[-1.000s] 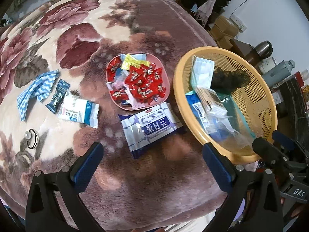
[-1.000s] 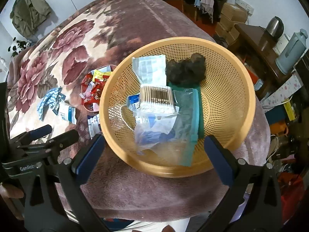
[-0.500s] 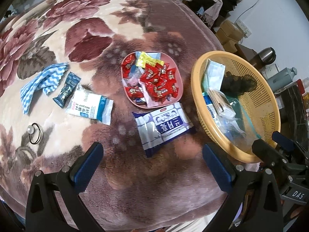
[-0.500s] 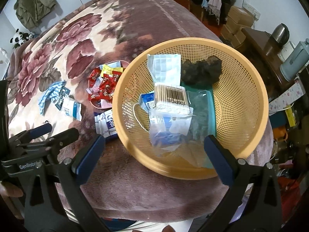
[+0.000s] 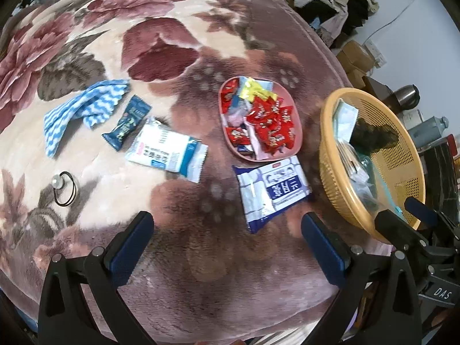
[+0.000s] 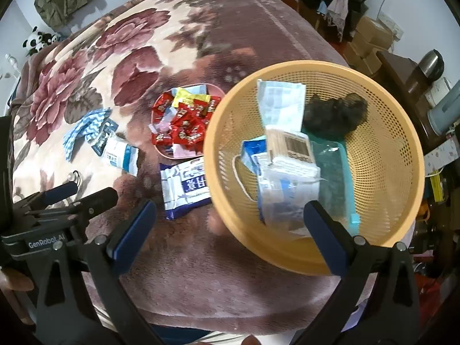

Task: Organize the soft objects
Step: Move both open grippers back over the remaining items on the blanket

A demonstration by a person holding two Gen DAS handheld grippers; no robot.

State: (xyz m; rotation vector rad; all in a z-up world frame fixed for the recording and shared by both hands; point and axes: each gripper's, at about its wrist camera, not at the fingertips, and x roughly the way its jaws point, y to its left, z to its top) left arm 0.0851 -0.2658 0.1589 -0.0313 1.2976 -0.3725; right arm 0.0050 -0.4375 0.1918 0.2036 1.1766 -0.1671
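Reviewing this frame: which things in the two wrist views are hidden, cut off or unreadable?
- Right wrist view: wet wipes pack, right edge hidden behind the basket rim.
- Left wrist view: basket contents mostly hidden by its near wall.
- Both views: dark lump in the basket, too indistinct to identify.
- Left wrist view: right gripper, only partly in frame.

"GenRobot.AI" on left hand-held gripper [image 6: 89, 201], "DAS" on right hand-held gripper [image 5: 402, 215]
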